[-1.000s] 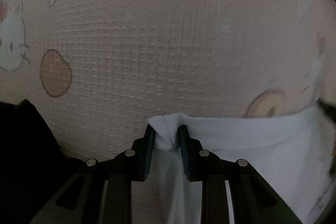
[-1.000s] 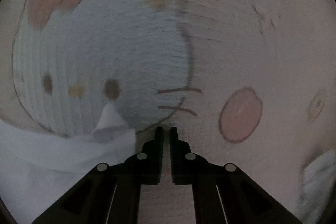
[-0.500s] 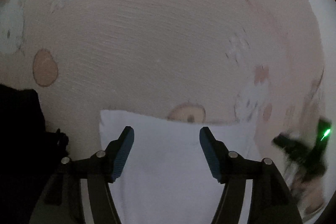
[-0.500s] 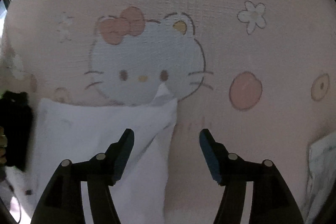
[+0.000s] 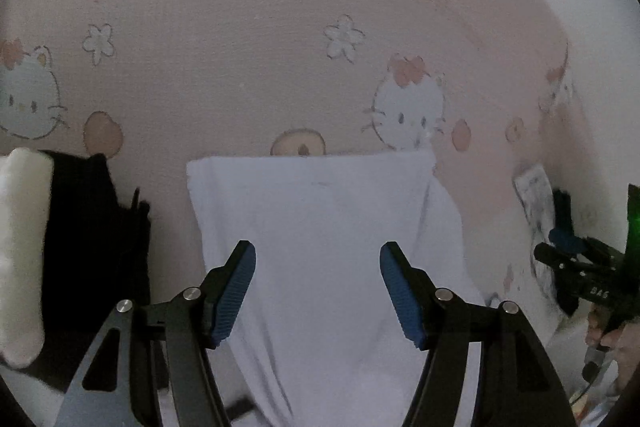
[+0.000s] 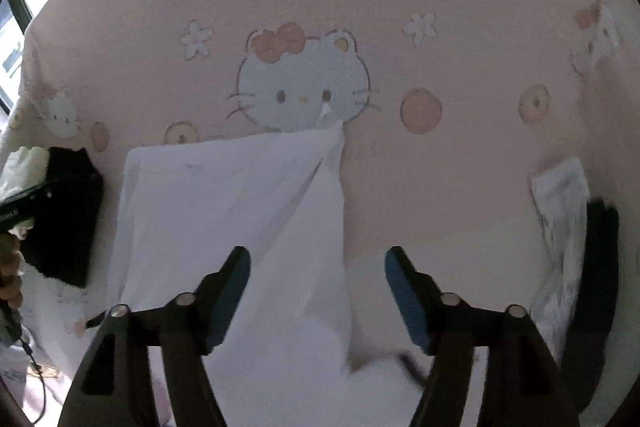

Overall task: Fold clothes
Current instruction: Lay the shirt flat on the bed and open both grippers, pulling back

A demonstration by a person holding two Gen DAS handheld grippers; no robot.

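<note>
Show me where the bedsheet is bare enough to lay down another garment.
Free: the pink sheet between the white garment and the patterned white cloth at right, and the wide stretch beyond the garment's far edge, up to the lettering. Crowded: the left side, where black clothing lies close beside the garment.

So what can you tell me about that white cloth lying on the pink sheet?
The white garment is plain, thin, soft-looking fabric, folded into a tall panel with a straight top edge and one layer lapped diagonally along its right side. It lies flat on the pink cartoon-cat sheet, beside a black garment. Nothing grips it: both tongs hang open above it.
</note>
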